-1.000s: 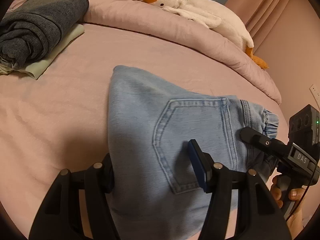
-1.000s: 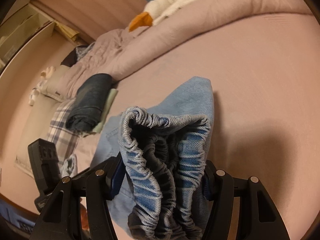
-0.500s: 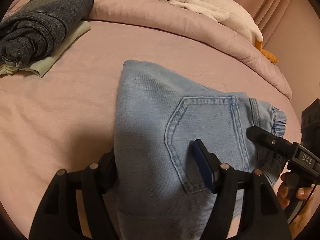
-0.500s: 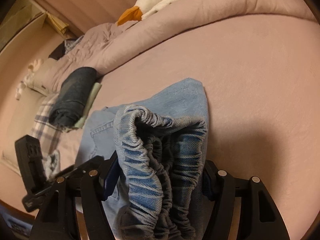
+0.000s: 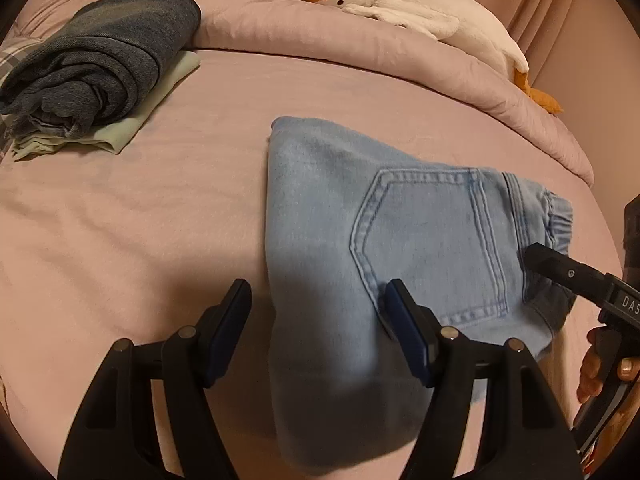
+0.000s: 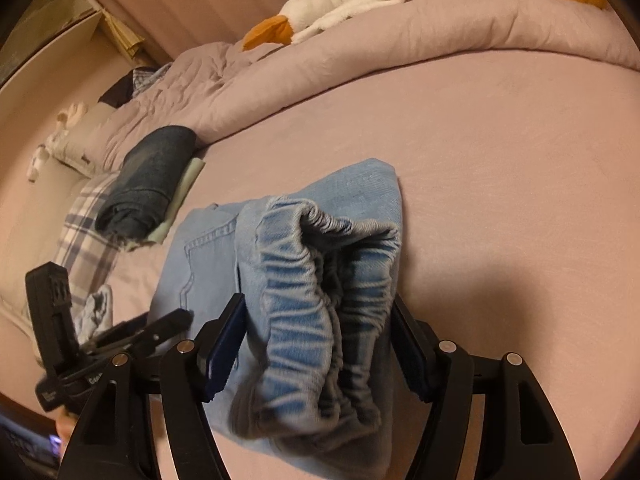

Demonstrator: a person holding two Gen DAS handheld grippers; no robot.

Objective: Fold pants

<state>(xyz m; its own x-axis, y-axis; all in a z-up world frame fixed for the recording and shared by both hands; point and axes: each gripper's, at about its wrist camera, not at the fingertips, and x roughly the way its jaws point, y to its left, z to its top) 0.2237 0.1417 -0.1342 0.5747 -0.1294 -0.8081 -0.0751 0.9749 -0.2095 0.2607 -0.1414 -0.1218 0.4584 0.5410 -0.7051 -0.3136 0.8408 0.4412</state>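
Note:
Light blue jeans [image 5: 360, 248] lie folded on the pink bed sheet, back pocket [image 5: 432, 240] up. My left gripper [image 5: 318, 332] is open, its fingers astride the near left corner of the fold, apart from the cloth. In the right wrist view the elastic waistband [image 6: 320, 292] bunches between the fingers of my right gripper [image 6: 320, 344], which looks open and loose around the jeans [image 6: 352, 192]. The right gripper also shows at the right edge of the left wrist view [image 5: 560, 272].
A folded dark grey garment on a pale green one [image 5: 100, 64] lies at the far left. A white plush goose [image 5: 400, 0] rests on the rolled pink duvet [image 5: 360, 52] at the back. A plaid cloth [image 6: 84, 232] lies at the left.
Both grippers have opened and drawn back a little from the jeans. The folded jeans have settled flat on the sheet.

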